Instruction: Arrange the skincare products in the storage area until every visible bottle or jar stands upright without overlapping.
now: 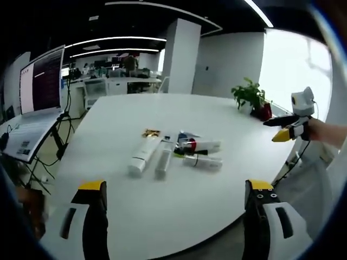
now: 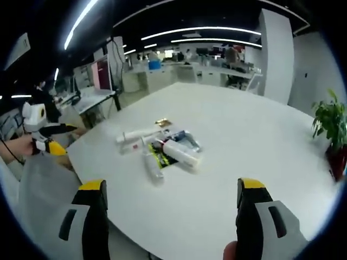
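Left gripper view: my left gripper point(image 1: 176, 208) hangs wide open and empty over the near edge of the large white tabletop point(image 1: 217, 124). Right gripper view: my right gripper point(image 2: 171, 208) is equally agape, holding nothing. Mid-tabletop lies a cluster of about six white skincare tubes and bottles point(image 1: 173, 153), all flat; two long tubes point(image 1: 146, 157) point roughly toward me, the others cross sideways, overlapping.

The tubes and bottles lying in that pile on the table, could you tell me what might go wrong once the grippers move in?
1. The tubes and bottles lie touching and crossed, so lifting one may drag or roll another.
2. They are slim; stood upright on the smooth white table, they could topple and knock neighbours.
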Tool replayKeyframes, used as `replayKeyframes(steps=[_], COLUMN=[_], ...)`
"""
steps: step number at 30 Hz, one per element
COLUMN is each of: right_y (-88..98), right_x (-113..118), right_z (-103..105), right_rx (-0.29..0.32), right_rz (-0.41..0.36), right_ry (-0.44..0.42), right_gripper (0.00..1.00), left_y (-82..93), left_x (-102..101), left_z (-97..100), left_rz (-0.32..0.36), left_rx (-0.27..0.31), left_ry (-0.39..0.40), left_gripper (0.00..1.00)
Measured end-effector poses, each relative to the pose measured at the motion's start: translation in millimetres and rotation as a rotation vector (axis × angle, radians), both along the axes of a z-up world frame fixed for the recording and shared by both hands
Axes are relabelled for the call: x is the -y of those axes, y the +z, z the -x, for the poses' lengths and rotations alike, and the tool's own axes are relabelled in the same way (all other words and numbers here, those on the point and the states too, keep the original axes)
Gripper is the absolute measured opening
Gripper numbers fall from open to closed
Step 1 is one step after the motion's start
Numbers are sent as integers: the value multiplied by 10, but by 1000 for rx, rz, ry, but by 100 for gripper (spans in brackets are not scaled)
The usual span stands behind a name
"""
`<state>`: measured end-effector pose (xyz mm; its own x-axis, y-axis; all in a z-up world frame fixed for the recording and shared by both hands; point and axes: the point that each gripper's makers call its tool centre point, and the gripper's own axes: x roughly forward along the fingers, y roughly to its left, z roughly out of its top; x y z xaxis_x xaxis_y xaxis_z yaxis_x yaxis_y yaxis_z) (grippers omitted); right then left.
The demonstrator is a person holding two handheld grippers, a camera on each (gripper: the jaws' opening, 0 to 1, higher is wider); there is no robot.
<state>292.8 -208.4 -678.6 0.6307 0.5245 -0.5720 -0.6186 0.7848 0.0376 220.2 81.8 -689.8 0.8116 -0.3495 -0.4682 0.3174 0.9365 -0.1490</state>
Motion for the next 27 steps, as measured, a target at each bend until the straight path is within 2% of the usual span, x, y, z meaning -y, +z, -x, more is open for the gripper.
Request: replayKeyframes(steps=[10, 19, 27], right_y=[3, -62, -189], right_x=[-47, -91, -207], right_z=[-132, -313, -485], right_rx=[-1, -27, -50], right_rz=[47, 87, 136], right_ry=[34, 73, 163], right_gripper=[96, 94, 89], left_y=[8, -3, -27], left_x=[18, 30, 43], left_z=[2, 3, 10], left_rz=[-1, -7, -8], left_rx=[10, 7, -4], left_ry=[-16, -24, -31], left_gripper=[98, 98, 98])
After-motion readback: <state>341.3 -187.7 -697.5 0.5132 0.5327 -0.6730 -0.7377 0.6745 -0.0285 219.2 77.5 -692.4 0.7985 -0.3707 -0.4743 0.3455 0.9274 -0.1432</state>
